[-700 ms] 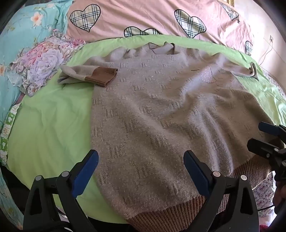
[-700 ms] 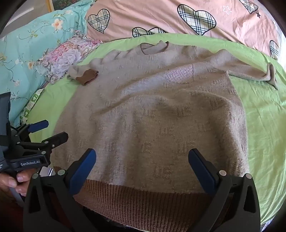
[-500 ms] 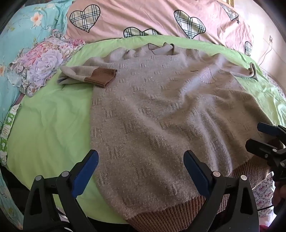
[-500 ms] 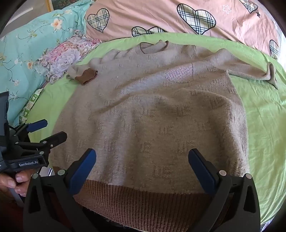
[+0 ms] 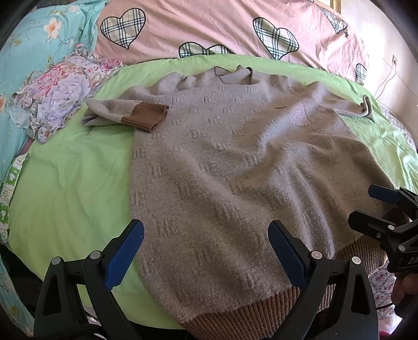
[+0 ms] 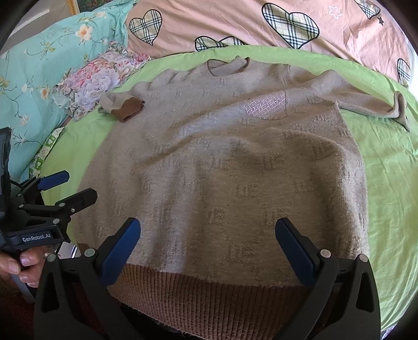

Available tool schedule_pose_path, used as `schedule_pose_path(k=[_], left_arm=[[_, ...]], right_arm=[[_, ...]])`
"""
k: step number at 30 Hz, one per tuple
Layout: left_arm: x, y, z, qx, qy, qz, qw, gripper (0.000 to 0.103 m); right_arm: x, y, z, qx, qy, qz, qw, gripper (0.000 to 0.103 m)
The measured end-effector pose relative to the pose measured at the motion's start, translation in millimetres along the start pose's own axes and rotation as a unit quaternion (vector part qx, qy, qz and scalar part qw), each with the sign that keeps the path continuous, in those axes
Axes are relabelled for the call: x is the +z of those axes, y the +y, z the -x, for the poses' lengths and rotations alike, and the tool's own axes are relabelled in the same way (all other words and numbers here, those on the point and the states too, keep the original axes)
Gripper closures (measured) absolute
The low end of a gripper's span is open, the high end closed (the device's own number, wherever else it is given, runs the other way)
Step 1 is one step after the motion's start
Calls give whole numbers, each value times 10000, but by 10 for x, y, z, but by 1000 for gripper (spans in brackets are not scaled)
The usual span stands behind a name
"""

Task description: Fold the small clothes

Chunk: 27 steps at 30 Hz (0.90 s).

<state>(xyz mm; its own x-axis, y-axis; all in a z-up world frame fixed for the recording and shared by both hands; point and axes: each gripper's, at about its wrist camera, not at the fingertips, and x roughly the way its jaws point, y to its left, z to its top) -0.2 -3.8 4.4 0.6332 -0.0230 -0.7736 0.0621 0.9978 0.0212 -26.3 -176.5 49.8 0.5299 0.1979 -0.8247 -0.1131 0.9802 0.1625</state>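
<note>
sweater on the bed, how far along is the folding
Done: the beige knit sweater lies spread on the green sheet, its brown-cuffed sleeve doubled inward. In hand: nothing; the left gripper and right gripper are open near the hem. Left: other sleeve and body folds.

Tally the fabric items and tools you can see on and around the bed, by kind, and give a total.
Sweater: 1
Green sheet: 1
Pink heart-print cover: 1
Turquoise floral bedding: 1
Purple floral cloth: 1
Hand-held grippers: 2, left hand-held gripper and right hand-held gripper, both open
Total: 7
</note>
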Motion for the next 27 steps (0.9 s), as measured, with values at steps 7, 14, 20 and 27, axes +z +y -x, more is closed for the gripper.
schedule_pose_path(k=[7,14,20,27], left_arm=[[0,-17,-6,48,28,-35,10000,7],[2,-21,-37,100,141,-77,9998,7],[13,-10,-42,115,247,-121,9996,7],[29,-28,-35,98,164,-151,9997,7]], right_arm=[[24,11,-67,0,31,15,10000,0],[57,35,-145,-10,26,-52,10000,0],[58,81,-246,-11,24,-126,9999,0],[60,147,-303,9,30,-170,9999,0]])
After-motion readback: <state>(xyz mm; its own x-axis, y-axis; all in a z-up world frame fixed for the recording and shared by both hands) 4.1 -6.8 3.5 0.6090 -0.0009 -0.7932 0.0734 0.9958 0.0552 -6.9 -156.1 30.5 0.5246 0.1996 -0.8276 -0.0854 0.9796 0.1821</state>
